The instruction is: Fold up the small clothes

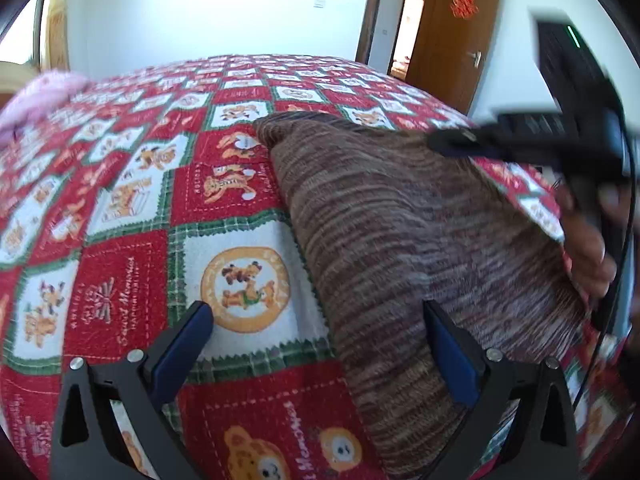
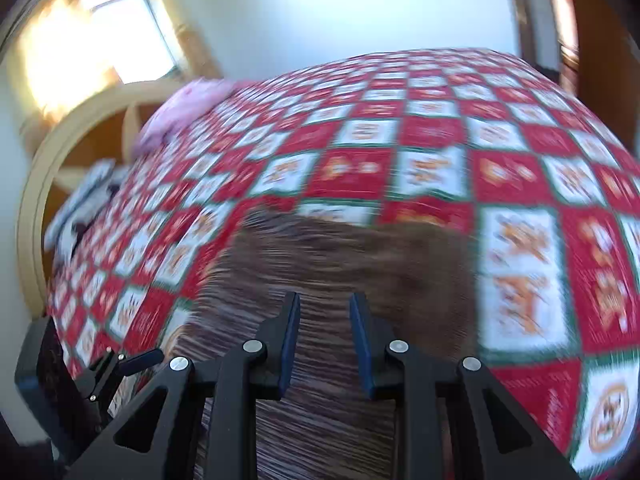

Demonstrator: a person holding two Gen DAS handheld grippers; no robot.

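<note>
Brown ribbed knit garment (image 1: 400, 232), lumpy

Brown striped knit garment (image 1: 400, 240) is laid flat on red-and-white checked bedspread (image 1: 132, 208), spread ahead of the left claw (image 1: 320, 316) and under its right finger. In right wrist view it is seen (image 2: 340, 264) blurred, beneath right claw (image 2: 325, 300).

Pretty clearly a bedroom in someone's home. Straight ahead of the left claw there's a bed with a red, white and green cartoon-patch quilt (image 1: 132, 240), a wooden door (image 1: 456, 36) with a red paper decoration (image 1: 464, 4) beyond it to the right, plus a sunny window (image 2: 92, 28) up left of the right claw.
</note>
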